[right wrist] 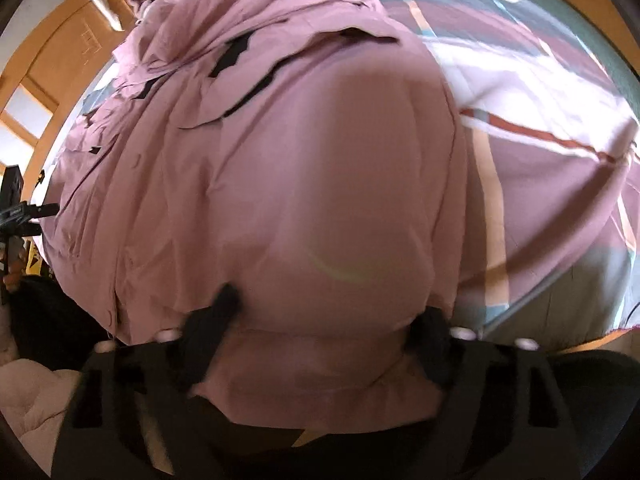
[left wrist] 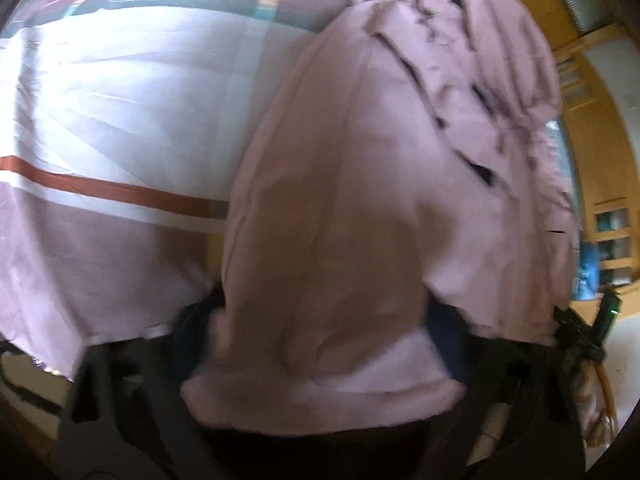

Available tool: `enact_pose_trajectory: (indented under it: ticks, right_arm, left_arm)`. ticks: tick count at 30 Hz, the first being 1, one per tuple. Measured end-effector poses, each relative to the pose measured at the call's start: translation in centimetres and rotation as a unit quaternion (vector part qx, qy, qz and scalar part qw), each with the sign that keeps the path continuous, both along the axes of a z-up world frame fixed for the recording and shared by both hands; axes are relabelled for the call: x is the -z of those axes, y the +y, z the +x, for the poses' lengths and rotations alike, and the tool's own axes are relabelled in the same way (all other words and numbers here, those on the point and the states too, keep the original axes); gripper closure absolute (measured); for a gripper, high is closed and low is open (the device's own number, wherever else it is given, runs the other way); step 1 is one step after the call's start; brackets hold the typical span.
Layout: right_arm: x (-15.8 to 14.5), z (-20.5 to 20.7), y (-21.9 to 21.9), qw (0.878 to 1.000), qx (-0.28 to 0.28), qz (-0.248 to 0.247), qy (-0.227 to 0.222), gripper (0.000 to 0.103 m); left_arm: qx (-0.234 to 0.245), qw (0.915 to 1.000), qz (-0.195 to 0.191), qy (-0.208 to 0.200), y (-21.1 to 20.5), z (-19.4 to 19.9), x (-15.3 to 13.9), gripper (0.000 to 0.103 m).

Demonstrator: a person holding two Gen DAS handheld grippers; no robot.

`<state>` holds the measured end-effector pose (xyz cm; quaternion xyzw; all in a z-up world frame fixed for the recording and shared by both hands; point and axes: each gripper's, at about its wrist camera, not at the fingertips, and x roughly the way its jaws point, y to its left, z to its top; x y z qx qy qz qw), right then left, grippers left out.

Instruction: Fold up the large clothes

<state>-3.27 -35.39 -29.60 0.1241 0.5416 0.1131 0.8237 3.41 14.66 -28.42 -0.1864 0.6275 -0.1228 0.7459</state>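
A large puffy pink jacket lies spread on a bed and fills most of both views. Its crumpled far part shows dark trim and openings. In the left wrist view my left gripper has a thick padded fold of the jacket squeezed between its dark fingers. In the right wrist view the same pink jacket bulges up between the two black fingers of my right gripper, which pinch another padded fold near the jacket's close edge. Both views are blurred.
The bedsheet beneath has white, mauve and teal blocks with a rust stripe, and it lies to the right in the right wrist view. Wooden furniture and a wooden door stand past the bed's edge. The bed's near edge runs just below the grippers.
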Motion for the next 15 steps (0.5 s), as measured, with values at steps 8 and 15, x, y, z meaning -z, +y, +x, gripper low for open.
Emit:
enact_pose_trajectory:
  ticks: [8,15]
  right_arm:
    - [-9.0,2.2,-3.6,0.949,-0.033,0.273,-0.155,0.09]
    - [-14.6,13.9,-7.0,0.887,0.035,0.393,-0.239,0.091]
  left_arm:
    - [0.021,0.9626,-0.24,-0.124,0.2,-0.4,-4.9,0.08]
    - [-0.024,0.8983,-0.386,-0.208,1.3,6.8,-9.7,0.08]
